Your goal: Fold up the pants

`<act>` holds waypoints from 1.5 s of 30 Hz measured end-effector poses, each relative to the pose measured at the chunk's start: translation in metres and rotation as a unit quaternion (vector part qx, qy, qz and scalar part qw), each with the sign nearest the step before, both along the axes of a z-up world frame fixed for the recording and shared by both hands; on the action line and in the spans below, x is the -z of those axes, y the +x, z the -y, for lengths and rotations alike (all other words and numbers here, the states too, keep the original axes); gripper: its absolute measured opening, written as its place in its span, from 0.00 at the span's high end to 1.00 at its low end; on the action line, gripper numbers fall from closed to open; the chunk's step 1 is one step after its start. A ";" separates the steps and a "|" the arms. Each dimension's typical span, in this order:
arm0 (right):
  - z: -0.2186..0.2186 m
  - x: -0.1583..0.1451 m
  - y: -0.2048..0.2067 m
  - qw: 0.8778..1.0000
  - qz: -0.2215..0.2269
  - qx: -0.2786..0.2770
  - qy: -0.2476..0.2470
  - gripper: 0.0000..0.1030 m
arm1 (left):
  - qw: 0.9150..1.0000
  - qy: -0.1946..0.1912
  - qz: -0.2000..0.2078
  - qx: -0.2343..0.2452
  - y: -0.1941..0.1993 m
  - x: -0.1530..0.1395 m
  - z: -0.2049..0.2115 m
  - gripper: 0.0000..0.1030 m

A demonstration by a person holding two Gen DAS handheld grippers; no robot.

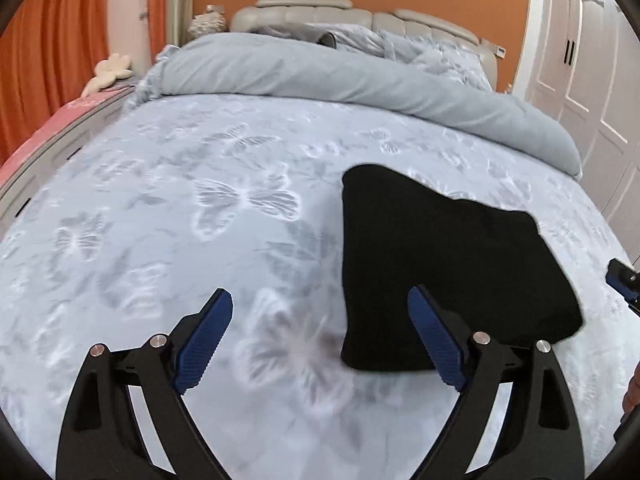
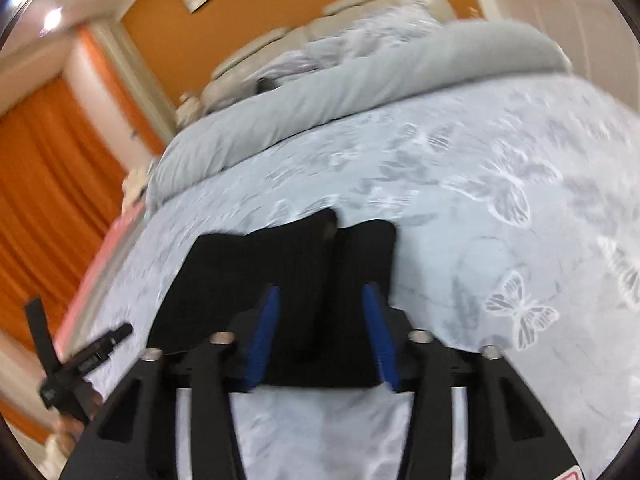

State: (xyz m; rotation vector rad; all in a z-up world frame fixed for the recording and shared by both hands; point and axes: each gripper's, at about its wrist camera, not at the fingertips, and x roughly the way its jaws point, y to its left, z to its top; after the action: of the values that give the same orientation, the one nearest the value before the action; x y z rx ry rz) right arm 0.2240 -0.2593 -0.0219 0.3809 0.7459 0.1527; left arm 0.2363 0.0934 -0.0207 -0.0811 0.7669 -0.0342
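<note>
The black pants [image 1: 444,264] lie folded into a compact bundle on the pale blue butterfly bedsheet [image 1: 224,216]. My left gripper [image 1: 320,300] is open and empty, hovering above the sheet with its right finger over the bundle's near left edge. In the right wrist view the pants [image 2: 288,280] lie just ahead of my right gripper [image 2: 320,296], which is open and empty above the bundle's near part. The view is blurred and tilted. The other gripper's body shows at the edges of each view [image 1: 624,280] [image 2: 84,360].
A rolled grey duvet [image 1: 360,80] lies across the bed behind the pants, before the padded headboard [image 1: 304,8]. Orange curtains [image 1: 48,40] hang at left and white wardrobe doors [image 1: 580,60] stand at right. A pink cloth [image 1: 80,108] lies along the bed's left edge.
</note>
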 end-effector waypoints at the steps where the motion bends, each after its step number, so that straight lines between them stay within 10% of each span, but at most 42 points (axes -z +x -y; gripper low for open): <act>1: -0.015 0.000 0.001 1.000 -0.010 -0.015 -0.014 0.78 | 1.000 0.004 0.001 -0.002 -0.011 -0.008 -0.001 0.13; 8: -0.042 0.076 0.036 0.992 -0.119 -0.014 -0.046 1.00 | 0.998 0.064 -0.019 0.011 -0.066 -0.015 0.023 0.10; 18: -0.057 -0.039 -0.115 0.995 0.008 0.009 -0.101 0.94 | 0.996 0.045 -0.066 0.045 -0.116 0.002 0.041 0.09; 26: -0.062 0.011 -0.168 0.991 -0.029 0.005 -0.131 0.91 | 0.995 0.046 -0.077 0.051 -0.145 0.019 0.050 0.09; 30: -0.056 0.029 -0.151 0.991 -0.056 -0.004 -0.121 0.85 | 0.994 0.057 -0.080 0.042 -0.142 0.025 0.047 0.09; 34: -0.041 0.013 -0.106 0.996 -0.032 -0.002 -0.079 0.43 | 0.996 0.063 -0.065 0.025 -0.136 0.024 0.040 0.09; 43: -0.040 0.068 0.054 0.990 -0.132 -0.002 -0.038 0.42 | 0.996 0.052 -0.063 0.043 -0.120 0.030 0.039 0.08; 45: -0.052 0.079 0.057 0.992 -0.119 -0.019 -0.037 0.64 | 0.995 0.049 -0.069 0.050 -0.115 0.033 0.042 0.08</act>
State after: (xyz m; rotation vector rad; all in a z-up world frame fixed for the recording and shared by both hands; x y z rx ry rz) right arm 0.2805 -0.2071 -0.1014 0.3169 0.9914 0.1157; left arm 0.1209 0.0510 -0.0538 0.0485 0.9082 -0.0872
